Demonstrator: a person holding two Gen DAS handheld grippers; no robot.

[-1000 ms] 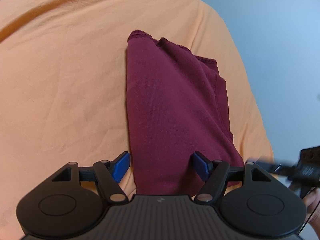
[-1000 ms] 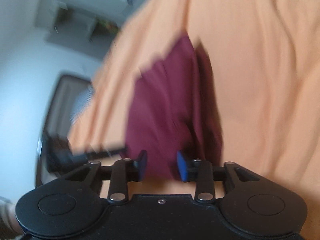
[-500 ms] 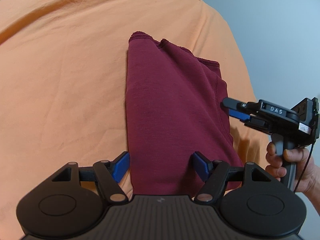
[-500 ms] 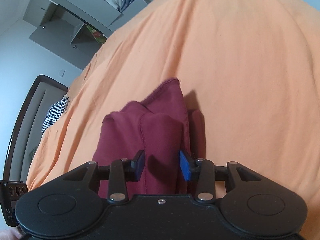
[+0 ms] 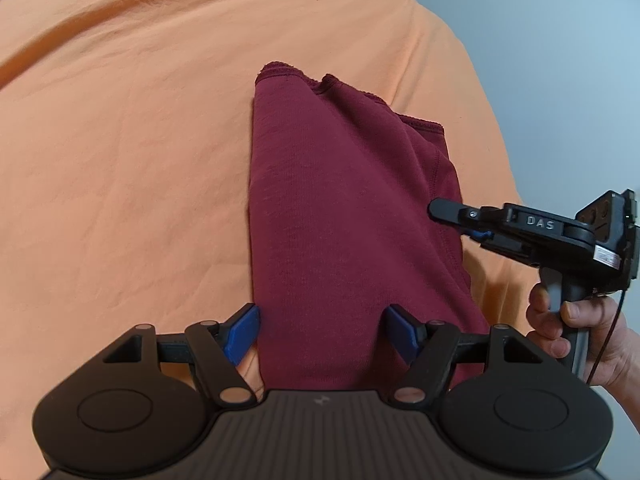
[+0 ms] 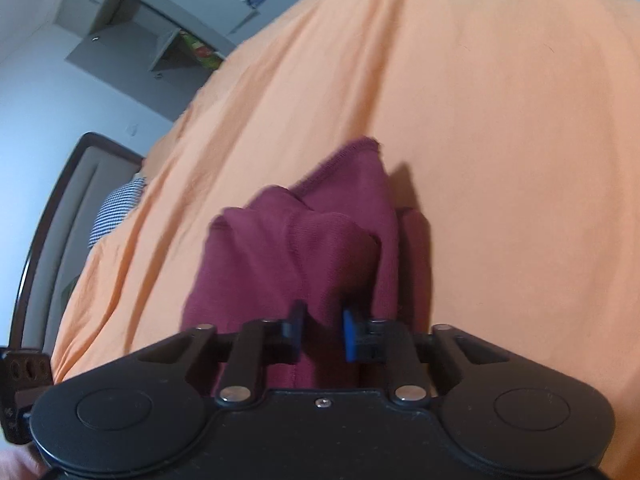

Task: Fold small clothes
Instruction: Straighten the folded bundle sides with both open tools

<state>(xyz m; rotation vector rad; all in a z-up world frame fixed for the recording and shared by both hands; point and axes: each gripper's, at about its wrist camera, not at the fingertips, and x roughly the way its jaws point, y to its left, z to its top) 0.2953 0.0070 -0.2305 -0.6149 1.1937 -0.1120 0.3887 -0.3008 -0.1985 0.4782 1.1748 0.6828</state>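
A folded maroon garment (image 5: 340,220) lies lengthwise on an orange bed sheet (image 5: 120,160). My left gripper (image 5: 320,332) stands open at its near end, one blue pad on each side of the cloth. From the right, my right gripper (image 5: 452,220), held by a hand (image 5: 560,328), pinches the garment's right edge about halfway along. In the right wrist view the garment (image 6: 300,248) bunches up between the narrowed fingers of the right gripper (image 6: 322,332), which is shut on a fold of it.
The orange sheet (image 6: 480,120) covers the bed on all sides of the garment. A dark headboard (image 6: 52,220) and a checkered pillow (image 6: 116,208) lie at the far left. Grey wall shelves (image 6: 160,32) hang beyond. The bed's edge drops off right of the garment.
The right gripper swung in from the right, reached the garment's right edge and closed on a fold. The left gripper stayed open and still.
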